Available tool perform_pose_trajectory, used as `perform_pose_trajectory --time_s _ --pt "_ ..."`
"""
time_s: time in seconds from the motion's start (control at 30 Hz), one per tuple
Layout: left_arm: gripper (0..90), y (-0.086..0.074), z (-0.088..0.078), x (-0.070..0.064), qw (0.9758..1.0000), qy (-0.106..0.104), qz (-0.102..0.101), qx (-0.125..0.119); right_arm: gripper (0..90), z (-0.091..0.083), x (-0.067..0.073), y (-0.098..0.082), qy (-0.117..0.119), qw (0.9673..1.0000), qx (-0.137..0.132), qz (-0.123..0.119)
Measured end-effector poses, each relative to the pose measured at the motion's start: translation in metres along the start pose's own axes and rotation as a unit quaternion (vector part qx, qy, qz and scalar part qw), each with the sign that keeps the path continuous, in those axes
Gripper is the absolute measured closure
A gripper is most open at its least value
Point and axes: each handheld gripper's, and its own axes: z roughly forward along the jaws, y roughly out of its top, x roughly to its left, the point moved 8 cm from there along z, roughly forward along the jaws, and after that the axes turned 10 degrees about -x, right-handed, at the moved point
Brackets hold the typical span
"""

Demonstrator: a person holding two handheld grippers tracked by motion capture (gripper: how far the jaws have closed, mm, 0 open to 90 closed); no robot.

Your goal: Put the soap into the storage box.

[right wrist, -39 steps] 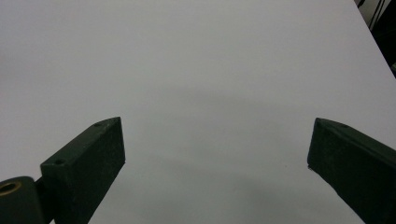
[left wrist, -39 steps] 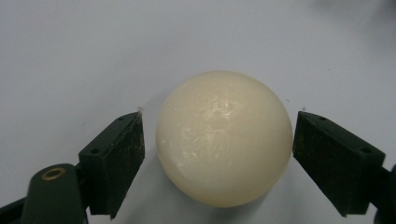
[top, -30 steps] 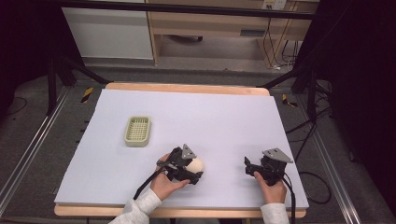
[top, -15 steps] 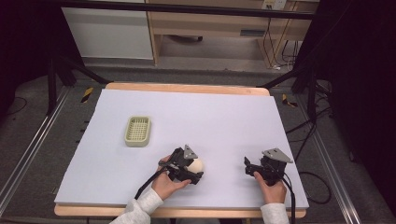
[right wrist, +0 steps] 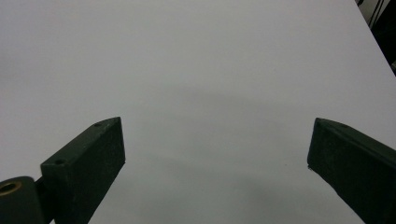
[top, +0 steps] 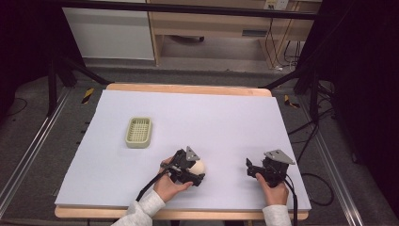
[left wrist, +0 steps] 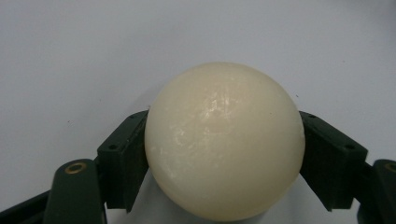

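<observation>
A cream ball (top: 200, 166) sits near the table's front edge, left of centre, and my left gripper (top: 196, 171) is shut on it. In the left gripper view the ball (left wrist: 224, 140) looks smooth and glossy, and a black pad (left wrist: 123, 158) presses on each of its sides. The ball is low over the pale table sheet; I cannot tell if it touches. My right gripper (top: 250, 168) stands open farther right, near the front edge. Its jaws are wide apart in the right gripper view, with bare sheet (right wrist: 210, 93) between them.
A small pale green slotted basket (top: 139, 132) lies on the left half of the table (top: 211, 113), behind and left of the ball. Black frame legs and cables stand on the floor around the table.
</observation>
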Motion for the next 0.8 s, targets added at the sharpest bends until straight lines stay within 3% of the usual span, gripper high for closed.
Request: perform_pose_trajectory --time_s 0.43,0.8 --pt "23.9 0.000 -0.004 0.001 1.0000 -0.002 0.001 0.007 4.5 0.000 0.000 0.000 0.000 1.0000 0.001 0.000" --pt "23.9 0.007 -0.018 0.004 1.0000 -0.005 -0.001 -0.007 4.6 0.000 0.001 0.000 0.001 1.0000 -0.002 0.002"
